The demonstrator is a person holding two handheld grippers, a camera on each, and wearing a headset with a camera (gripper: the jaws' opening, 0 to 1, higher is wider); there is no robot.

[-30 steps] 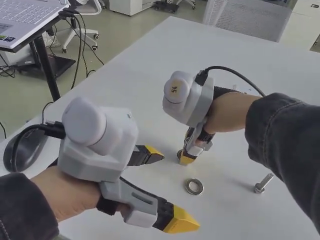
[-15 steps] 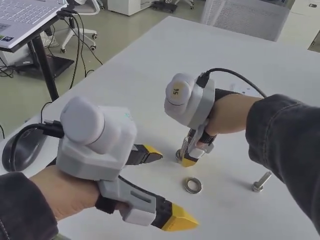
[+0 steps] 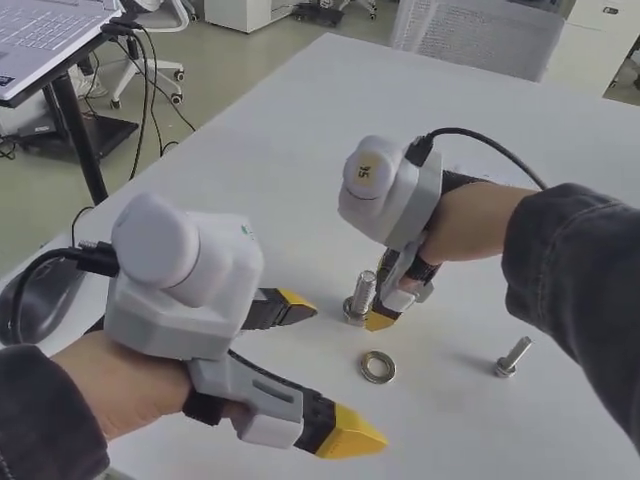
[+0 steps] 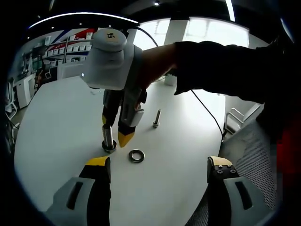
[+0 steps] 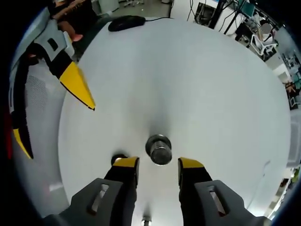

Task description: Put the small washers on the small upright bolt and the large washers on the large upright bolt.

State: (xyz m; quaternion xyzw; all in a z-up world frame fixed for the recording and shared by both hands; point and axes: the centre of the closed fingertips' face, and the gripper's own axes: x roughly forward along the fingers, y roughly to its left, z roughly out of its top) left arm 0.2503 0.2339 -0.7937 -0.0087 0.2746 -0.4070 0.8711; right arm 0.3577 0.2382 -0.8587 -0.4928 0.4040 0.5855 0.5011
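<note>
The right gripper (image 5: 158,165) points down at the white table (image 3: 300,150) with its two yellow-tipped jaws spread and nothing pinched. In the right gripper view the round top of the large bolt (image 5: 159,148) sits just ahead of the gap between the tips. In the left gripper view the same bolt stands between those jaws, upright on its wider base. Whether either jaw touches the shank cannot be told.

Near the bolt, on the person's side, a metal washer (image 3: 378,367) lies flat on the table, clear of both grippers. Farther to the right, well apart from the bolt and the washer, the small bolt (image 3: 510,358) stands on its head with nothing on it.

The left gripper (image 4: 159,162) is held above the table nearer the person. Its jaws are spread wide and empty, and they aim toward the large bolt and the washer.

A computer mouse (image 5: 126,22) rests at the table's left edge, and a laptop (image 3: 40,30) sits on a stand beyond it.
</note>
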